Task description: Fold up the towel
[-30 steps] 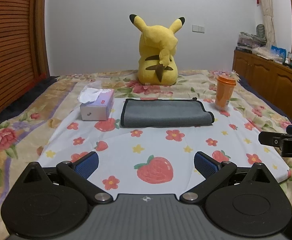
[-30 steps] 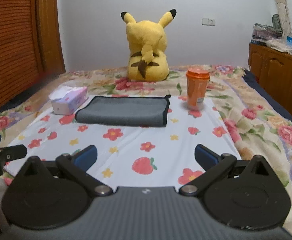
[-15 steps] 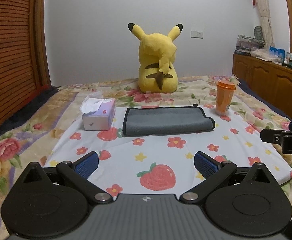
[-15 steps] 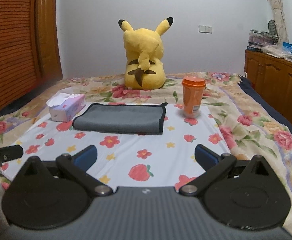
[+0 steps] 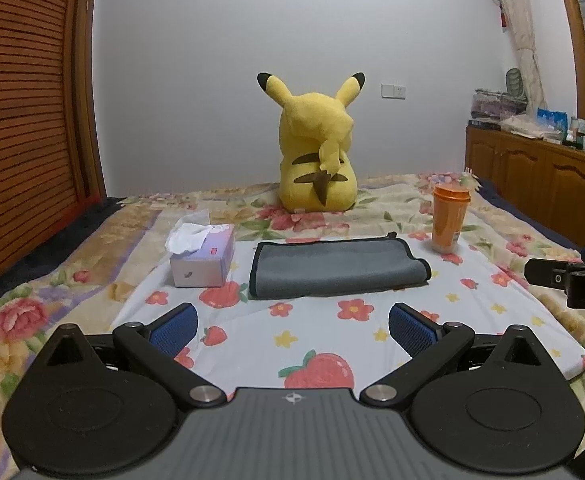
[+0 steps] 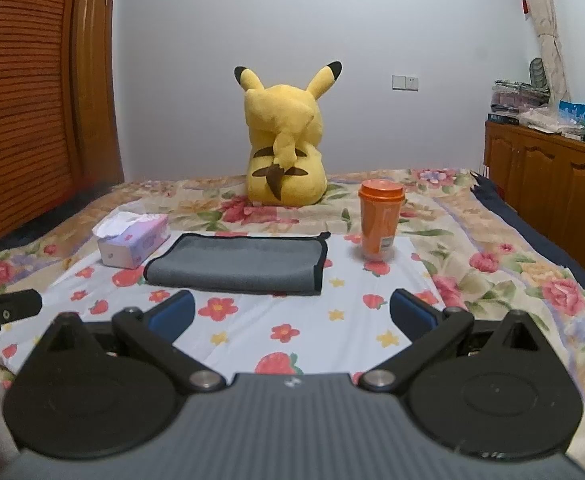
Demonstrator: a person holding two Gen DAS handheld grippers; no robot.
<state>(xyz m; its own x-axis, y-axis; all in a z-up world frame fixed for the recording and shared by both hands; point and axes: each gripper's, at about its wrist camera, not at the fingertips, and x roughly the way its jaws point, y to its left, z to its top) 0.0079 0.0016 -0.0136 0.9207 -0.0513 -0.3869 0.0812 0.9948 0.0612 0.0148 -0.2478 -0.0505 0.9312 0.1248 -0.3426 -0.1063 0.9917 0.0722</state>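
Note:
A grey towel (image 5: pixel 336 269) with a dark hem lies folded flat on a white strawberry-print cloth (image 5: pixel 332 344) on the bed; it also shows in the right wrist view (image 6: pixel 240 265). My left gripper (image 5: pixel 292 330) is open and empty, held well short of the towel. My right gripper (image 6: pixel 291 314) is open and empty too, also short of the towel. The right gripper's side shows at the right edge of the left wrist view (image 5: pixel 572 276).
A tissue box (image 5: pixel 202 258) stands left of the towel. An orange lidded cup (image 6: pixel 380 220) stands to its right. A yellow plush toy (image 5: pixel 316 148) sits behind. A wooden cabinet (image 6: pixel 552 176) runs along the right wall.
Both grippers have tilted up and drawn back a little, so the towel sits lower and farther in view. The towel has not moved.

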